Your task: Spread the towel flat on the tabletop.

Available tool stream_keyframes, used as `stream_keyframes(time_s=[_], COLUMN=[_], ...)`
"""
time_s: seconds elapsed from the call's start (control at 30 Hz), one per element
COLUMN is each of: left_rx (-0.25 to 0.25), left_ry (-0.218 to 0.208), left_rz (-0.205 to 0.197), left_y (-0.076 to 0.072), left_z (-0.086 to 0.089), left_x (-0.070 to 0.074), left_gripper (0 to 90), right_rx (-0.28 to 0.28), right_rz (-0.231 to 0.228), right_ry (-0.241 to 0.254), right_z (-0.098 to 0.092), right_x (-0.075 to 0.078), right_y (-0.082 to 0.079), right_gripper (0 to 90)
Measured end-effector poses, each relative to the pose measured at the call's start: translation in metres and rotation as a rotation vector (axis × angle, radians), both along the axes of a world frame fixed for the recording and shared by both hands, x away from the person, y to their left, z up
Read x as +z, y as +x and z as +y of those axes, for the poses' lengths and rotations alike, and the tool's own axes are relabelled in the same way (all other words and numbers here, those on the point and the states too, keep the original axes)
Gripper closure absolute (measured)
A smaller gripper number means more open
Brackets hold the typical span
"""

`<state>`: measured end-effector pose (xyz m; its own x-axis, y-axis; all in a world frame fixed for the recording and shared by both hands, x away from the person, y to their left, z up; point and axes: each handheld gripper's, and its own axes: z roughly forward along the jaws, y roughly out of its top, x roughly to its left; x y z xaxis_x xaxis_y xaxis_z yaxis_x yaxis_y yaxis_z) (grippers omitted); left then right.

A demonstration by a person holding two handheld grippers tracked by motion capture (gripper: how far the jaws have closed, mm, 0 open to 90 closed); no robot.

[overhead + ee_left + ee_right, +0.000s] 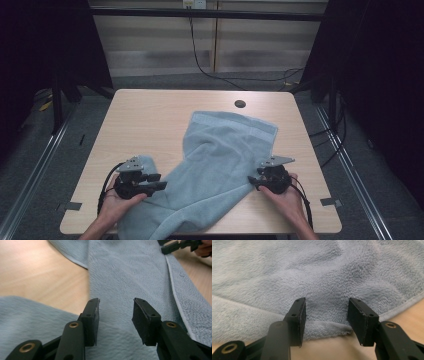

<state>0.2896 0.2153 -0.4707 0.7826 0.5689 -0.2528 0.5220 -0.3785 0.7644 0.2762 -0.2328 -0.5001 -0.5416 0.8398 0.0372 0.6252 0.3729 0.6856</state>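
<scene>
Both claws gape over the rumpled pale-blue terry towel (220,165); right claw (325,317) should straddle the hem squarely before pinching.

towel (215,170) x1 | table (150,115) x1 | left tool (159,181) + right tool (253,181) = 2 | hands x2

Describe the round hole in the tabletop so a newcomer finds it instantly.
On the light wooden table, look along the far edge, right of centre. Just beyond the blue towel sits the hole: a small dark circle, the lone dark mark on the bare wood.
</scene>
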Motion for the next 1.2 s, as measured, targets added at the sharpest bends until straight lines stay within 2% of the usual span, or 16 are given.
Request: stream_keyframes(time_s=[0.17,0.33,0.4,0.43,0.5,0.53,0.63,0.67,0.77,0.8,0.83,0.87,0.93,1.03,1.17,1.2], left_rx=[0.038,0.043,0.046,0.053,0.059,0.072,0.098,0.139,0.173,0.173,0.177,0.164,0.145,0.122,0.117,0.122], left_ry=[-0.008,0.024,0.032,0.048,0.058,0.083,0.083,0.071,0.044,0.044,0.071,0.096,0.150,0.134,0.096,0.055], left_rz=[-0.008,-0.001,0.009,0.006,0.012,-0.002,0.000,0.008,0.034,0.034,0.042,0.042,-0.010,-0.001,0.009,0.008], left_y=[0.011,0.022,0.025,0.027,0.029,0.029,0.031,0.035,0.039,0.039,0.040,0.039,0.036,0.034,0.033,0.031], left_z=[0.005,0.004,0.003,0.004,0.006,0.009,0.014,0.020,0.025,0.025,0.022,0.019,0.015,0.013,0.016,0.022], left_x=[0.002,-0.006,-0.009,-0.011,-0.014,-0.016,-0.018,-0.021,-0.023,-0.023,-0.027,-0.029,-0.029,-0.028,-0.025,-0.020], left_gripper=[56.6,56.0,54.8,53.8,51.1,49.4,45.8,44.7,40.9,40.1,40.1,43.2,55.1,78.4,84.9,85.1], right_rx=[-0.047,-0.087,-0.099,-0.119,-0.121,-0.112,-0.065,-0.021,0.063,0.078,0.105,0.142,0.197,0.271,0.316,0.317], right_rz=[-0.024,-0.023,-0.019,-0.009,0.003,-0.006,-0.016,-0.012,-0.004,-0.003,0.008,0.007,0.019,0.036,0.030,0.041], right_ry=[0.010,0.003,0.001,-0.004,-0.007,0.004,0.011,0.017,0.040,0.056,0.074,0.092,0.123,0.137,0.079,0.057], right_z=[-0.005,-0.006,-0.007,-0.007,-0.006,-0.001,0.008,0.018,0.032,0.035,0.038,0.043,0.052,0.071,0.090,0.092], right_x=[-0.004,-0.005,-0.004,-0.004,-0.003,0.000,0.004,0.009,0.015,0.015,0.016,0.016,0.017,0.015,0.010,0.006], right_y=[0.035,0.071,0.076,0.088,0.091,0.089,0.079,0.066,0.038,0.032,0.025,0.016,0.003,-0.009,-0.012,-0.011], right_gripper=[48.5,47.6,47.5,46.2,45.0,41.9,41.0,39.5,37.5,36.6,36.1,35.7,35.3,34.9,35.4,40.0])
